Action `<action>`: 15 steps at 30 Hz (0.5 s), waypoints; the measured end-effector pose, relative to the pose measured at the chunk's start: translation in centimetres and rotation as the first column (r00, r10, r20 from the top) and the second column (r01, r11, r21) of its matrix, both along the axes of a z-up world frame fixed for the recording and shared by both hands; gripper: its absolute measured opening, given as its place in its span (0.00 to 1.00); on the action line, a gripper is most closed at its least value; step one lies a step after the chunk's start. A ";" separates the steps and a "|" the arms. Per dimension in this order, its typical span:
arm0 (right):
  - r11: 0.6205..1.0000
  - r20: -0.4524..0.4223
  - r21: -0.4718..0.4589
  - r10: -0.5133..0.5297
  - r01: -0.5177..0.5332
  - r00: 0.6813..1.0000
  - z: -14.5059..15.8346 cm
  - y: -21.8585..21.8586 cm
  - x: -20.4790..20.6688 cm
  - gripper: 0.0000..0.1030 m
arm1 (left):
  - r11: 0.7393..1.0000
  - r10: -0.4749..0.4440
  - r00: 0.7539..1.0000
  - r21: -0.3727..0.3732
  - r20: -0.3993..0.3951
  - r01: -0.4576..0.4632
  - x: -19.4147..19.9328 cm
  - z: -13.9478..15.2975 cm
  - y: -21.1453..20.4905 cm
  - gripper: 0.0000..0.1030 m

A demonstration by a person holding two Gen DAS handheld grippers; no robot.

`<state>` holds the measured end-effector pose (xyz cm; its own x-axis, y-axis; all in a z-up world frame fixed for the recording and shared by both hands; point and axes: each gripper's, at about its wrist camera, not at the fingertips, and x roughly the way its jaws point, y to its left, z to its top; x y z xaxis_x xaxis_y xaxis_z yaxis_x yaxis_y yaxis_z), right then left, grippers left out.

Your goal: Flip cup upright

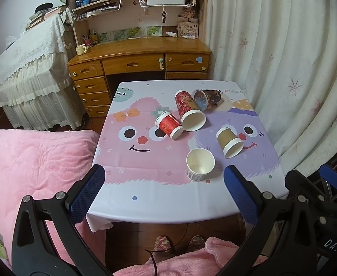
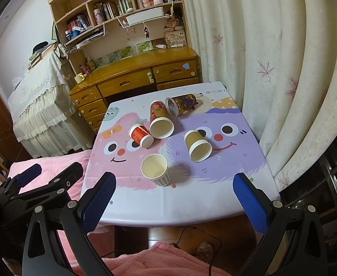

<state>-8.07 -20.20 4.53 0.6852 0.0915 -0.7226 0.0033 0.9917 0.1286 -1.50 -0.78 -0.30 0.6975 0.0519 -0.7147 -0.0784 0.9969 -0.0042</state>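
Note:
Several paper cups are on the cartoon tablecloth [image 1: 145,184] [image 2: 191,197]. A checked cup [image 1: 200,164] [image 2: 155,169] stands upright near the front. Lying on their sides are a small red cup [image 1: 169,125] [image 2: 140,135], a tall red cup [image 1: 189,110] [image 2: 160,120], a dark patterned cup [image 1: 206,99] [image 2: 181,105] and a tan cup [image 1: 229,142] [image 2: 197,146]. My left gripper [image 1: 164,193] is open and empty above the front table edge; it also shows in the right wrist view [image 2: 53,174]. My right gripper [image 2: 174,197] is open and empty, just short of the checked cup.
A pink blanket [image 1: 30,172] covers a bed to the left of the table. A wooden desk [image 1: 140,53] with shelves stands behind the table. Curtains [image 1: 283,69] hang along the right. My slippered feet [image 1: 180,243] are under the table's front edge.

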 end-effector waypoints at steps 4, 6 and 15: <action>1.000 -0.002 0.001 0.001 -0.001 1.000 0.1 0.0 0.0 1.00 | 1.000 0.001 1.000 0.001 0.000 -0.001 0.1 0.0 0.0 0.99; 1.000 -0.001 0.000 0.000 0.000 1.000 -0.1 -0.1 0.3 1.00 | 1.000 0.000 1.000 0.002 0.001 0.000 0.1 0.1 0.0 0.99; 1.000 -0.012 0.007 -0.003 0.003 1.000 0.2 0.0 0.1 1.00 | 1.000 0.001 1.000 0.003 0.000 -0.001 0.3 0.1 0.0 0.99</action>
<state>-7.95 -20.25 4.77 0.6769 0.0946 -0.7300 0.0079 0.9907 0.1357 -1.21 -0.78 -0.21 0.6975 0.0548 -0.7145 -0.0794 0.9968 -0.0010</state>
